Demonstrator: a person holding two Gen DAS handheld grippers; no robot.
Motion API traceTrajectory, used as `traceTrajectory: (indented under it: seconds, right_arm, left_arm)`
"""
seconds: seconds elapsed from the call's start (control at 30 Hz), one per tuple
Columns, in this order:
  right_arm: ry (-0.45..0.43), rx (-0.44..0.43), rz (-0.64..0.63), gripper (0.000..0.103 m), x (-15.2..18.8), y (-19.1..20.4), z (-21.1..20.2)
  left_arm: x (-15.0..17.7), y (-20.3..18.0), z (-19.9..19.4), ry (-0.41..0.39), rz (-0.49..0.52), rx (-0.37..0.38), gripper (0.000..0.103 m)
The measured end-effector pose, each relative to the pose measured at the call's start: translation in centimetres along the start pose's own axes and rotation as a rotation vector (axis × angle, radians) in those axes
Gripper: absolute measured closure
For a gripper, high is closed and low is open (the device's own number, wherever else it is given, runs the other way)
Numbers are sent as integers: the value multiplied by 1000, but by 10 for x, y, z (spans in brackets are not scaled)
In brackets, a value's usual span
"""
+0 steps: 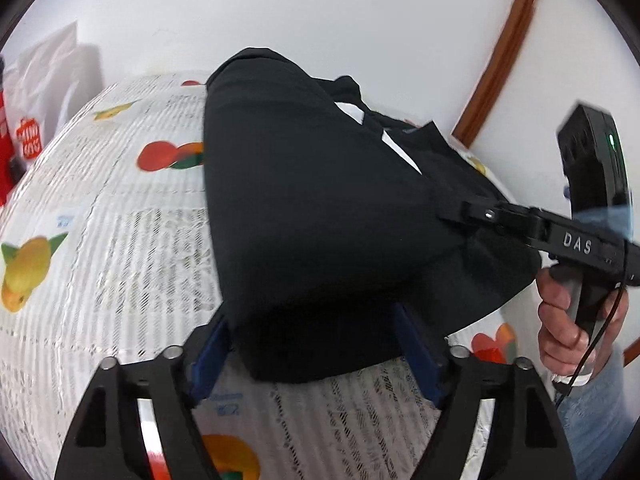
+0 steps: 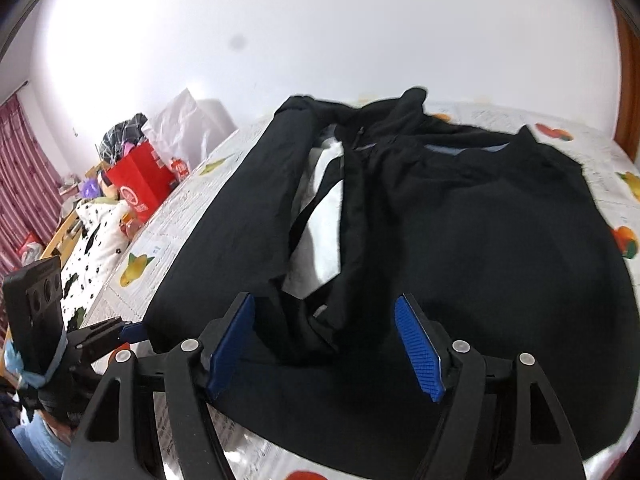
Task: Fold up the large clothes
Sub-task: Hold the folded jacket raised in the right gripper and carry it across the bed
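Supporting surface: a bed (image 2: 592,148), covered by a white sheet (image 1: 120,240) printed with grey text lines and scattered fruit motifs in yellow, red, orange and green. Laid directly on it: one large black garment (image 2: 500,248), spread across most of the sheet, with a white lining (image 2: 324,236) exposed along an opening. At the far left edge, a red bag (image 2: 140,184) is seen beside the bed; contact cannot be told.
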State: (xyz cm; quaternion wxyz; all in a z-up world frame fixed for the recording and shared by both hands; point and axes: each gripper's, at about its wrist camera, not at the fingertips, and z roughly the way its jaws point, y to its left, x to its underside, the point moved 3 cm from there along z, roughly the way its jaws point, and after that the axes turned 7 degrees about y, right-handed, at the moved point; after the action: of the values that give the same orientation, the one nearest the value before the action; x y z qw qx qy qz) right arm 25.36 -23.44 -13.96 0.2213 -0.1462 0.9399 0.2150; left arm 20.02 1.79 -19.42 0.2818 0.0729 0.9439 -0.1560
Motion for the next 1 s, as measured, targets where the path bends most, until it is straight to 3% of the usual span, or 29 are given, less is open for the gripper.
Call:
traceTrajectory:
  seconds: [0.17, 0.2, 0.23, 0.27, 0.33, 0.47, 0.6, 0.77, 0.9, 1.0]
  right_arm:
    - [64, -29, 2, 32, -4, 5, 25]
    - [70, -44, 3, 38, -5, 6, 30]
    - [69, -55, 0, 51, -5, 8, 32]
    - [69, -67, -13, 58, -6, 11, 34]
    - [52, -65, -40, 93, -7, 16, 33]
    - [-93, -84, -91, 95, -12, 23, -3]
    - [-260, -95, -44, 96, -12, 8, -57]
    - [-425, -23, 33, 96, 10, -26, -111]
    - [-424, 70, 143, 96, 37, -62, -121]
    - [-304, 149, 220, 96, 58, -89, -99]
  left_arm:
    - [-7, -10, 13, 23, 29, -62, 16]
    - [-8, -12, 15, 30, 36, -78, 14]
    - [-8, -15, 17, 33, 50, -99, 13]
    - [-8, -17, 19, 42, 66, -120, 12]
    - [-8, -21, 22, 51, 84, -146, 11]
    - [-8, -26, 27, 63, 113, -191, 11]
    - [-10, -32, 31, 73, 144, -225, 11]
    - [-12, -31, 33, 73, 144, -225, 11]
    - [-12, -33, 34, 75, 155, -228, 11]
    - [-12, -38, 34, 78, 159, -229, 11]
